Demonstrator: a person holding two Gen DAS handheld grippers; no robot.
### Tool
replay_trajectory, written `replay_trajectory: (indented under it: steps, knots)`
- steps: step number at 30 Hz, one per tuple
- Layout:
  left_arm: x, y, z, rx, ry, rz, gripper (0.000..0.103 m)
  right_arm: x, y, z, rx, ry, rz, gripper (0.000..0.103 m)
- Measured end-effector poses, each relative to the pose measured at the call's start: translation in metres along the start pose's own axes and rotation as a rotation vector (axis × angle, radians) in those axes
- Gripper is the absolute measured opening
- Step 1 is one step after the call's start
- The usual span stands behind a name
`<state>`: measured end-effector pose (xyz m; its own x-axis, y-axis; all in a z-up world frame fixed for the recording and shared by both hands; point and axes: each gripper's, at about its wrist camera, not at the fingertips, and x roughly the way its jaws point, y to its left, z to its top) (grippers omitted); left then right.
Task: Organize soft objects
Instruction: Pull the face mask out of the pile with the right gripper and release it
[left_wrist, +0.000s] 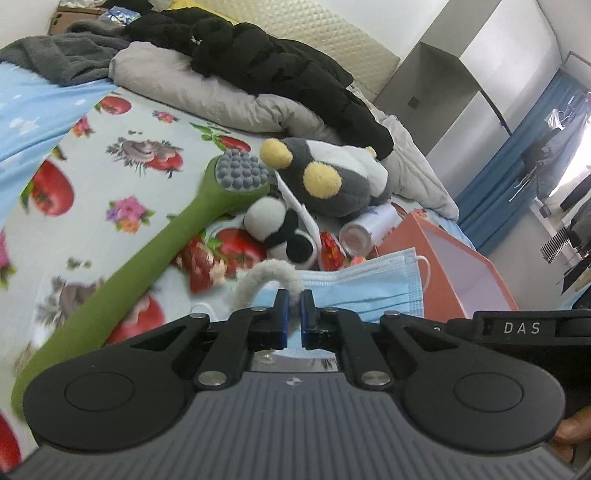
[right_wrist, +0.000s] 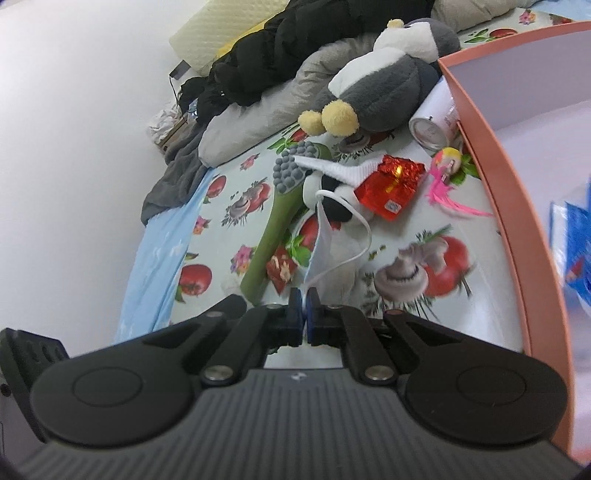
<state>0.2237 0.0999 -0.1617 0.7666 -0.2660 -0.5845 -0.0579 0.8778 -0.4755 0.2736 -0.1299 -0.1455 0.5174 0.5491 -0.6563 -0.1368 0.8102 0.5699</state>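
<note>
My left gripper (left_wrist: 294, 299) is shut on a fuzzy grey-white cord (left_wrist: 266, 275) that arches up to the left of its tips. Just behind it a blue face mask (left_wrist: 369, 288) is stretched flat above the bed. In the right wrist view that mask (right_wrist: 325, 251) hangs edge-on, its white ear loop trailing, and my right gripper (right_wrist: 304, 299) is shut on its lower end. A grey and white penguin plush (left_wrist: 332, 181) (right_wrist: 388, 96) and a small panda plush (left_wrist: 280, 236) (right_wrist: 332, 199) lie on the flowered sheet beyond.
A green long-handled massager (left_wrist: 147, 258) (right_wrist: 273, 229) lies on the left. A white can (right_wrist: 432, 129), a red foil gift box (right_wrist: 391, 184) and a pink feather toy (right_wrist: 447, 173) sit beside the open salmon box (left_wrist: 454, 266) (right_wrist: 517, 184). A black jacket (left_wrist: 280, 66) covers a grey pillow.
</note>
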Motion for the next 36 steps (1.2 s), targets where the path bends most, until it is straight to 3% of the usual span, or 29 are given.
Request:
replay_trajectory:
  steps: [12,20,26,27,28,30,31,36]
  knots:
    - [-0.049,0.006,-0.048,-0.013,0.062,0.037,0.007,-0.036,-0.005,-0.060,0.007,0.047,-0.045,0.006]
    - [-0.043,0.025,-0.068,-0.021,0.120,0.129,0.008,-0.030,-0.025,-0.101,0.026,0.116,-0.140,0.007]
    - [-0.032,0.042,-0.072,-0.040,0.152,0.182,0.009,-0.032,-0.036,-0.107,0.009,0.147,-0.173,0.010]
    - [-0.031,0.043,-0.072,-0.044,0.157,0.191,0.014,-0.035,-0.037,-0.108,-0.003,0.154,-0.177,0.015]
    - [-0.031,0.045,-0.072,-0.048,0.162,0.200,0.018,-0.037,-0.037,-0.107,-0.013,0.159,-0.184,0.027]
    - [-0.033,0.046,-0.072,-0.049,0.157,0.210,0.047,-0.043,-0.038,-0.107,-0.024,0.152,-0.190,0.048]
    - [-0.036,0.046,-0.073,-0.041,0.147,0.215,0.050,-0.046,-0.038,-0.108,-0.037,0.147,-0.191,0.054]
    - [-0.047,0.043,-0.076,0.013,0.132,0.231,0.064,-0.057,-0.030,-0.109,-0.135,0.135,-0.213,0.056]
